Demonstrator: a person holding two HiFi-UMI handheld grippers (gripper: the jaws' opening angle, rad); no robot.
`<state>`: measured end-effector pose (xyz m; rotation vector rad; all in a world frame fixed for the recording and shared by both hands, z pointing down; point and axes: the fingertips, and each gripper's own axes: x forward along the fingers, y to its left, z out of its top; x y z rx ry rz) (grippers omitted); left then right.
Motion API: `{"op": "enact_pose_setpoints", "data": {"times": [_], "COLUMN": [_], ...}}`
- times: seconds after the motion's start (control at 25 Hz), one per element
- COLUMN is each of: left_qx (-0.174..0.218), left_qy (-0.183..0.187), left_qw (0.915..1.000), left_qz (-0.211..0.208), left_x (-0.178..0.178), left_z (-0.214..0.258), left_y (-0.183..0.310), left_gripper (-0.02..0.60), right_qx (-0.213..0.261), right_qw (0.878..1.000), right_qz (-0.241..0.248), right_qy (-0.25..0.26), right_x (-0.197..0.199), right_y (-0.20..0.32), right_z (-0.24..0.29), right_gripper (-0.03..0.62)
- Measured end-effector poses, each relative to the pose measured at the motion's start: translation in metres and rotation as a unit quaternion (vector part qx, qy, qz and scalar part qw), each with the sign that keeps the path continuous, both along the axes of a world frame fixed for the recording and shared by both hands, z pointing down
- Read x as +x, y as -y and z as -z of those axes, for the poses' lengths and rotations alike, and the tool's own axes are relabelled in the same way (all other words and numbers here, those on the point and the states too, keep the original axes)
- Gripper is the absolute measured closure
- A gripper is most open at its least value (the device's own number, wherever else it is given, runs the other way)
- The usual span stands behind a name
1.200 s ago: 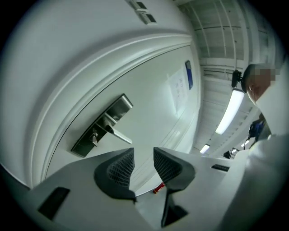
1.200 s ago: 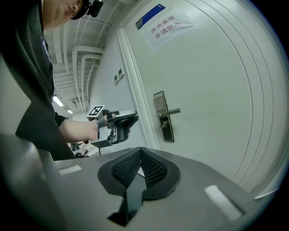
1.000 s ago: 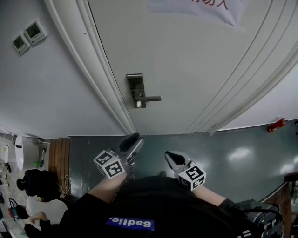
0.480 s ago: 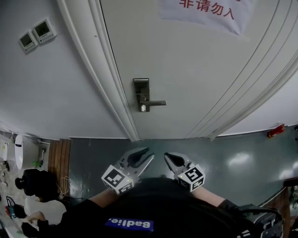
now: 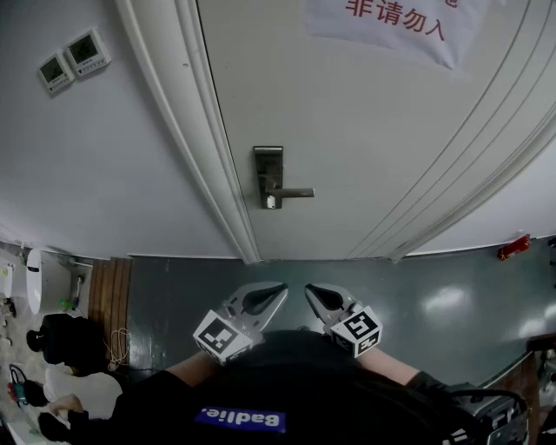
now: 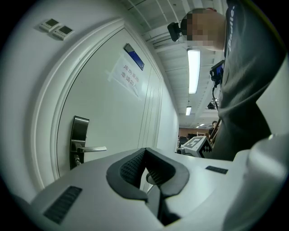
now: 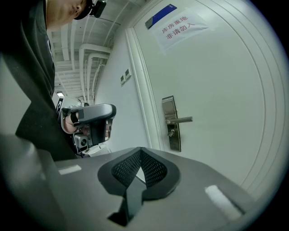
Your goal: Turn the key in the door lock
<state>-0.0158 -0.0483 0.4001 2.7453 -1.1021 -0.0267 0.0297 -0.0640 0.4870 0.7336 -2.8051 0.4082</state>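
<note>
the person stands facing the white door (image 5: 365,130) with both claws pulled in close to the chest, well apart from it. the left gripper (image 5: 276,288) has just been closing; its jaws now meet at the tips, with nothing between them. the right gripper (image 5: 311,289) sits just beside it, its jaws likewise together and holding nothing. the two point toward the door, tips near each other but not touching, each with its marker cube toward the body.

the key (image 5: 271,202) is in the metal lock plate (image 5: 268,169), which is mounted close to the door's left edge as the head view shows it, right beside the door frame (image 5: 200,130). the key sticks out of the plate's lower part, just under the lever handle (image 5: 295,192), which lies level and reaches toward the middle of the door. neither claw is anywhere near key or lever.

a paper notice (image 5: 391,22) with red characters is stuck near the door's top edge. two small wall panels (image 5: 74,59) hang on the wall left of the frame. the floor (image 5: 417,287) below is dark and glossy, with a small red thing (image 5: 514,246) lying at the foot of the wall to the right.
</note>
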Motion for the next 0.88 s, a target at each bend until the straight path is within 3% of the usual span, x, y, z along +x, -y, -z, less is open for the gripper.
{"op": "enact_pose_setpoints", "data": {"times": [0.32, 0.88], "left_qx": [-0.004, -0.003], "left_qy": [0.002, 0.001], "left_qw": [0.9998, 0.9999], "left_qz": [-0.018, -0.015], "left_x": [0.003, -0.004], "left_z": [-0.002, -0.002], "left_y": [-0.003, 0.002], "left_gripper": [0.575, 0.576], "right_qx": [0.017, 0.016], "right_qw": [1.000, 1.000], "right_qz": [0.009, 0.009], "right_qy": [0.008, 0.011], "right_x": [-0.004, -0.010], "right_y": [-0.003, 0.000], "right_z": [0.008, 0.010], "right_gripper": [0.592, 0.592]}}
